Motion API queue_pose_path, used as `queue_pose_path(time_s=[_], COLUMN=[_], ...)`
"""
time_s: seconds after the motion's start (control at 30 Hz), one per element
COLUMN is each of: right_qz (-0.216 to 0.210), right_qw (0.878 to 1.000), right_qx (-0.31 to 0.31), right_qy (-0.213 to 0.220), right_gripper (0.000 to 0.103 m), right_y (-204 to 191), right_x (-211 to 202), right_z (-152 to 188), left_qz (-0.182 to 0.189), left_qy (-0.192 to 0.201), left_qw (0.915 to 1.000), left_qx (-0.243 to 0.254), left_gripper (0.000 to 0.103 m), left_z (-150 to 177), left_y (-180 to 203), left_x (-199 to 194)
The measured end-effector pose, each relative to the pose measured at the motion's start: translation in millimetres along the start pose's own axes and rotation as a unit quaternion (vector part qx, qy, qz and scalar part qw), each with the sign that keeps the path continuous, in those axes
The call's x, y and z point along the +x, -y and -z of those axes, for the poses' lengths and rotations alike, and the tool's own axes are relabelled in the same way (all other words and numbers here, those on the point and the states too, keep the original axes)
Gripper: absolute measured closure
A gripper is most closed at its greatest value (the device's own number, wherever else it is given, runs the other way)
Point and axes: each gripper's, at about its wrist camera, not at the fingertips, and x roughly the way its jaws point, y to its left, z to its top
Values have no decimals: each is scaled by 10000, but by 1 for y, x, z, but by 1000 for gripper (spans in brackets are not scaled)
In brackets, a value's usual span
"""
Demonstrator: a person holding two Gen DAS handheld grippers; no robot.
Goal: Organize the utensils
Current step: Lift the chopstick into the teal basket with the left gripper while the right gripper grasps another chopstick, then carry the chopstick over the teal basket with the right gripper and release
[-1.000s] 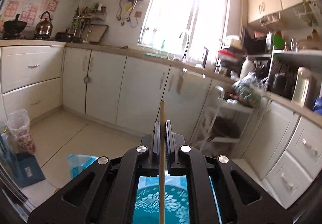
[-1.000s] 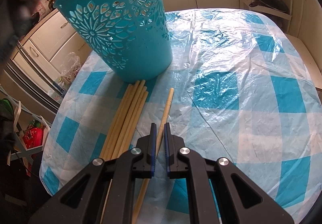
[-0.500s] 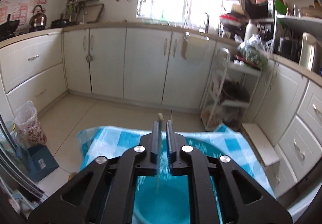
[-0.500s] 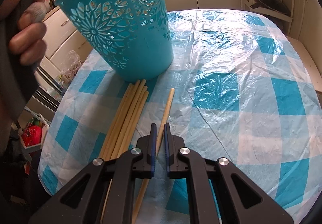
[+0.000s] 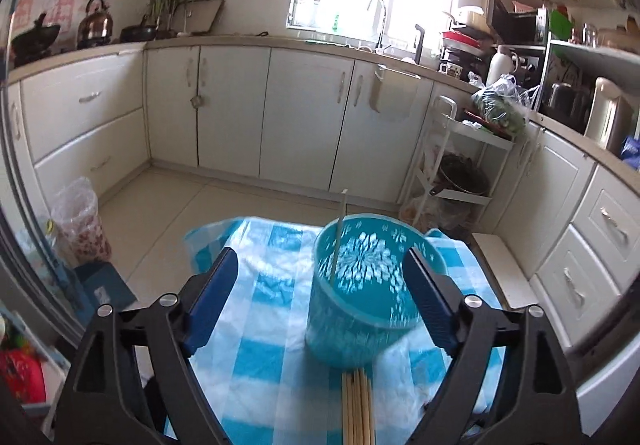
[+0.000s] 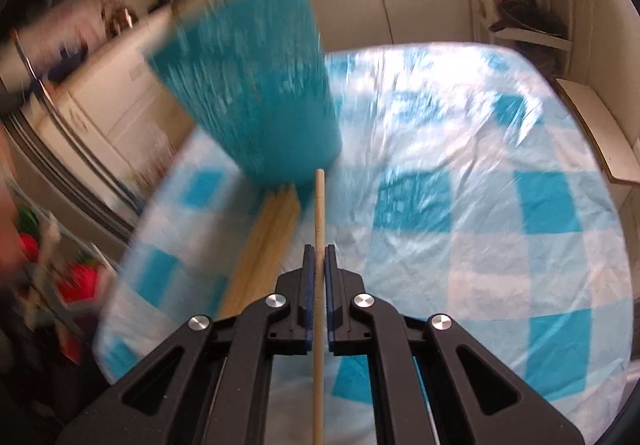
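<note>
Blurring smears the teal basket [image 6: 256, 85] in the right wrist view. One chopstick [image 5: 338, 241] stands inside it; the loose bundle [image 5: 357, 405] (uncountable, cut off below) lies on the checked tablecloth [image 6: 500, 245]. Left gripper [image 5: 320, 297] gapes wide, holding nothing; right gripper [image 6: 319, 277] pinches a single chopstick [image 6: 319, 213].

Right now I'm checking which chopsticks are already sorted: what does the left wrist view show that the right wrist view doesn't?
Only the left wrist view looks into the teal basket, where one chopstick stands against the rim, with the left gripper open above the table.

Only the right wrist view shows the right gripper shut on a single chopstick pointing toward the basket's base.

Both show the basket, the bundle of chopsticks lying at its foot, and the blue checked tablecloth.
</note>
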Motion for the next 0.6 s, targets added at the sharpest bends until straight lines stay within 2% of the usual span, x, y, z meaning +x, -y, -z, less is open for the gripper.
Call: queue_pose_path(time_s=[0.13,0.27,0.47,0.6], right_qz=[-366,-601,-832,-684], right_qw=[9963,9883,9791,9741], right_qx=[19,-203,-397,-644], right_qy=[776,1384,1812,2058], right_gripper=[98,98,98,98], right_y=[-17,-42,-69,-85], right_x=[-54,-81,-95,-98], right_z=[-30,-72,-123,-141], left_qz=[94,195,294,278], left_qy=[-72,-171,-263,-286], left_qw=[9998,9990,9972,9960], left_qx=[-171,-376,-635,-804], left_gripper=[21,21,20,20], left_z=[16,27,30,30], left_y=[-17,-23,-37,-49], left_x=[-23,-32,-38,-36])
